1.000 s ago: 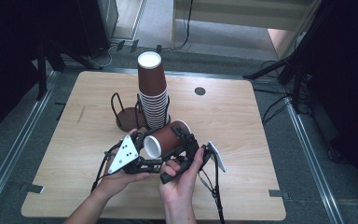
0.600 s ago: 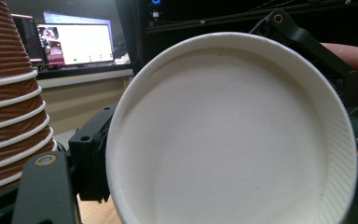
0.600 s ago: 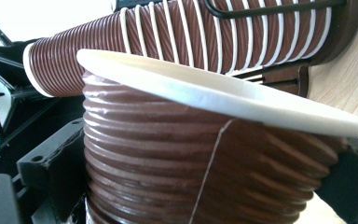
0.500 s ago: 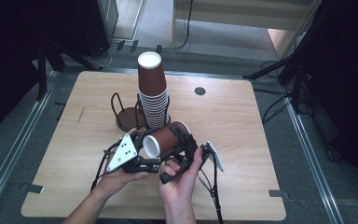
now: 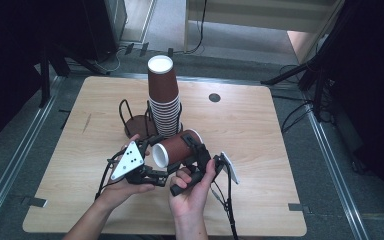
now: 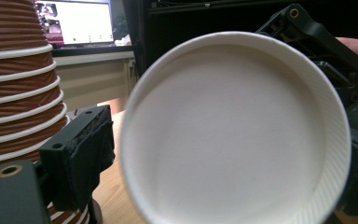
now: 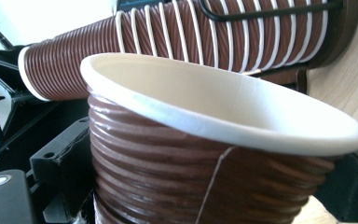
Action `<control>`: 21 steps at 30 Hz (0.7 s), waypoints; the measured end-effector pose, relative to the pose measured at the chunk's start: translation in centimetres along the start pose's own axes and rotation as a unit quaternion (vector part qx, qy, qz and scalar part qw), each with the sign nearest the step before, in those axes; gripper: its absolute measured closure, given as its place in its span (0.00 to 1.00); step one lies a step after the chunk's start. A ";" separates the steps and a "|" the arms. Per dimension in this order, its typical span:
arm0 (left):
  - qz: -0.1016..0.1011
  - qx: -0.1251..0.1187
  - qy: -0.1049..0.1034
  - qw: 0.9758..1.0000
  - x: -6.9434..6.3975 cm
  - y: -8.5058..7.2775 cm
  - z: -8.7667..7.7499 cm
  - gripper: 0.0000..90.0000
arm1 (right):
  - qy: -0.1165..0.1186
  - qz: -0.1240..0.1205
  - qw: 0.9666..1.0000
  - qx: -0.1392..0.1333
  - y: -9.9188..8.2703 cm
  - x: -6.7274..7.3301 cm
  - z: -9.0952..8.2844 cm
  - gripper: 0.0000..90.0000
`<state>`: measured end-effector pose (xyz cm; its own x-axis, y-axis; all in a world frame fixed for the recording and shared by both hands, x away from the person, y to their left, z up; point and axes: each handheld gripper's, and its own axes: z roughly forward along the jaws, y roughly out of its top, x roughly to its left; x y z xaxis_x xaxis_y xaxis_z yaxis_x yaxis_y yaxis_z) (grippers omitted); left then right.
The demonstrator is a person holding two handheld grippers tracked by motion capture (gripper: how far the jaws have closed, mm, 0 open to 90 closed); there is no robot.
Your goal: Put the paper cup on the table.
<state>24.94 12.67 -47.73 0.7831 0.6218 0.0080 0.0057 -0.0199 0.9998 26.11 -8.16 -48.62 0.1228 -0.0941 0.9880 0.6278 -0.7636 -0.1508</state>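
A brown ribbed paper cup (image 5: 177, 148) lies on its side above the table, white mouth toward the left hand. My right gripper (image 5: 196, 156) is shut on its body, and one pad (image 7: 60, 172) presses the ribbed wall (image 7: 191, 177). My left gripper (image 5: 156, 167), with the grey plate, sits at the cup's mouth (image 6: 233, 130). Its jaws have just been opening. The rim stands between them, and the left pad (image 6: 81, 151) is close beside it without pressing.
A tall stack of upside-down brown cups (image 5: 162, 100) stands in a black wire holder (image 5: 132, 120) just behind the hands, close to the left gripper. The wooden table (image 5: 260, 130) has bare room to the right and left. Cables trail from both grippers.
The left gripper has edged slightly left at the cup's mouth. The cup and the right hand have kept their place.
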 end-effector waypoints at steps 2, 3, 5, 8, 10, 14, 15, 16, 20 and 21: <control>0.001 0.001 0.000 1.000 0.1 0.0 -0.1 0.10 | 0.002 0.000 1.000 -0.003 0.2 0.0 0.0 0.09; 0.004 0.003 0.003 1.000 0.1 0.0 -0.1 0.09 | 0.005 0.001 1.000 -0.006 0.3 0.0 0.1 0.09; 0.004 0.009 0.007 1.000 0.2 -0.1 -0.1 0.08 | 0.009 0.006 1.000 -0.005 0.5 -0.1 0.1 0.09; 0.002 0.013 0.006 1.000 0.2 -0.2 -0.1 0.07 | 0.010 0.006 1.000 -0.011 0.7 -0.1 0.2 0.09; 0.000 0.016 0.005 1.000 0.3 -0.2 -0.1 0.05 | 0.010 0.004 1.000 -0.018 1.1 -0.2 0.1 0.09; -0.001 0.018 0.005 1.000 0.4 -0.2 -0.3 0.04 | 0.011 0.002 1.000 -0.025 1.6 -0.2 0.2 0.09; 0.000 0.020 0.003 1.000 0.4 -0.2 -0.3 0.04 | 0.011 0.003 1.000 -0.029 1.7 -0.2 0.2 0.09; -0.001 0.022 0.002 1.000 0.4 -0.1 -0.3 0.03 | 0.011 0.001 0.999 -0.032 2.0 -0.3 0.2 0.09; -0.005 0.032 -0.001 0.999 0.5 -0.1 -0.4 0.02 | 0.009 0.001 0.999 -0.037 2.3 -0.3 0.2 0.09; -0.006 0.036 -0.002 0.999 0.5 -0.1 -0.5 0.01 | 0.009 -0.003 0.999 -0.040 2.5 -0.3 0.2 0.09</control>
<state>25.07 13.37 -47.77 0.7854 0.6190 -0.0036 0.0594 -0.0695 0.9958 27.78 -9.86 -49.31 0.1054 -0.1000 0.9894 0.5657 -0.8122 -0.1424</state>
